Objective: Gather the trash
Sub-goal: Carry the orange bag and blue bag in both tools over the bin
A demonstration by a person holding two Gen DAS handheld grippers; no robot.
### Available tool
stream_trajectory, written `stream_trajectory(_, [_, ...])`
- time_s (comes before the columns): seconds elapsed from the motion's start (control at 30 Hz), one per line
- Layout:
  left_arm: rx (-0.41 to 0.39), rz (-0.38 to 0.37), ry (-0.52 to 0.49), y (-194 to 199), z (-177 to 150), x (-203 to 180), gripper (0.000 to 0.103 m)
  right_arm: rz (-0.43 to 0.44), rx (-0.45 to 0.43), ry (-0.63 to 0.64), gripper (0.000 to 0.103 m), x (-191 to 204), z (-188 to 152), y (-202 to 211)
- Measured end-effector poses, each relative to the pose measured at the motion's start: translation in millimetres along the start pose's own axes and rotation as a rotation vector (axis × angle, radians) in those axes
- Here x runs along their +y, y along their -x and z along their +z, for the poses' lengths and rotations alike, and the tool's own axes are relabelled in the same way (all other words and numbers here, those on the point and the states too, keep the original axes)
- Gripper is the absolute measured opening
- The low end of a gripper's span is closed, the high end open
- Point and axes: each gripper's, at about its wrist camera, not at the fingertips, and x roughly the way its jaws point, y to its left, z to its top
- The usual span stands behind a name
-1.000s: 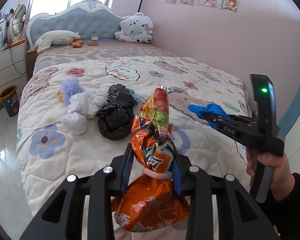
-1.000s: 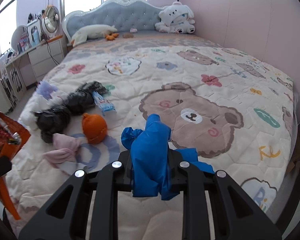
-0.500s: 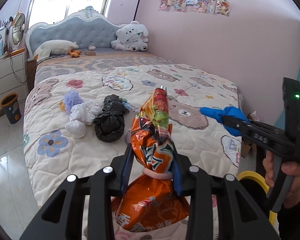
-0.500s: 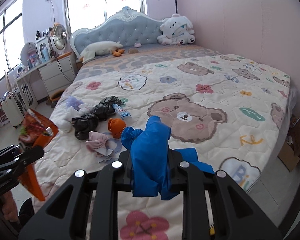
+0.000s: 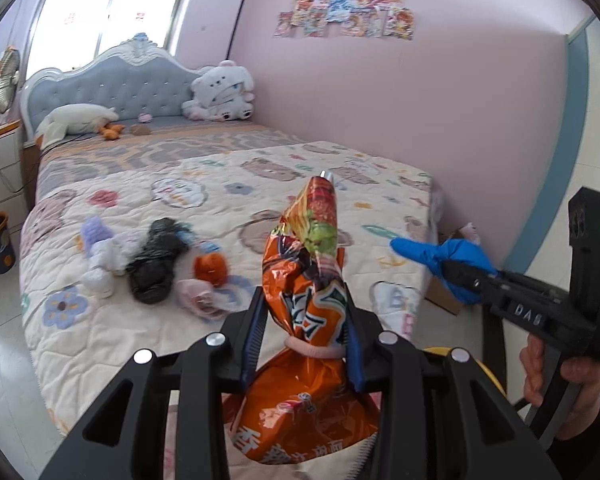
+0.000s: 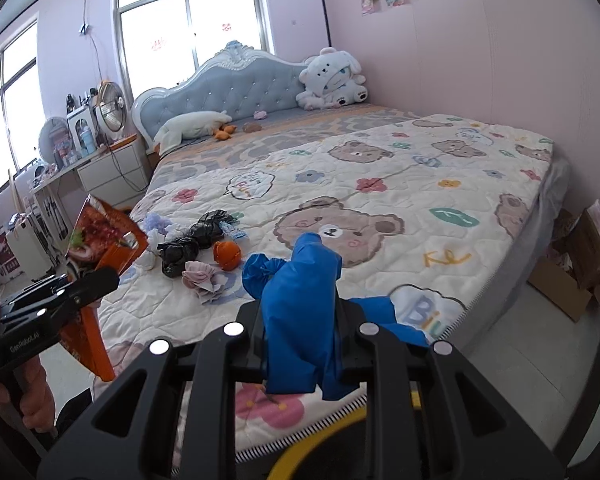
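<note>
Left tongs (image 5: 306, 320) clamped on an orange snack bag (image 5: 308, 304). Right tongs (image 6: 300, 344) clamped on a crumpled blue bag (image 6: 296, 312). More crumpled trash (image 6: 198, 242) lying on the bed (image 6: 440, 184).

The orange snack bag (image 5: 308, 364) hides the left gripper's pads and runs off the bottom edge, a yellow-rimmed object (image 6: 320, 446) below the bed's foot edge shows only as an arc, and the wall posters (image 5: 346, 10) are too small to read.
</note>
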Motion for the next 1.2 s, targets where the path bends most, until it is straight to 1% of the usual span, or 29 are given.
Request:
stream_trajectory(0.2, [0.011, -0.067, -0.030, -4.1, -2.6, -35.2, 0.033, -0.025, -0.016, -0.040, 0.021, -22.8, -10.3, 29.8])
stream_trajectory(0.37, [0.026, -0.115, -0.045, -8.4, -8.5, -57.3, 0.033, -0.049, -0.033, -0.066, 0.021, -41.7, -20.8, 57.4])
stream_trajectory(0.63, [0.090, -0.164, -0.107, -22.9, -23.3, -91.8, 0.033, -0.084, -0.043, -0.104, 0.022, -69.7, -37.4, 92.9])
stream_trajectory(0.77, [0.114, -0.180, -0.124, -27.3, -30.4, -102.3, 0.033, -0.099, -0.026, -0.127, 0.022, -80.9, -46.9, 99.5])
stream_trajectory(0.87, [0.136, -0.185, -0.139, -31.3, -37.0, -111.5, 0.033, -0.091, -0.004, -0.141, 0.022, -87.1, -56.0, 99.5])
stream_trajectory(1.2, [0.218, -0.209, -0.160, -51.1, -59.8, -132.4, 0.033, -0.084, 0.030, -0.184, 0.024, -106.2, -79.1, 102.2])
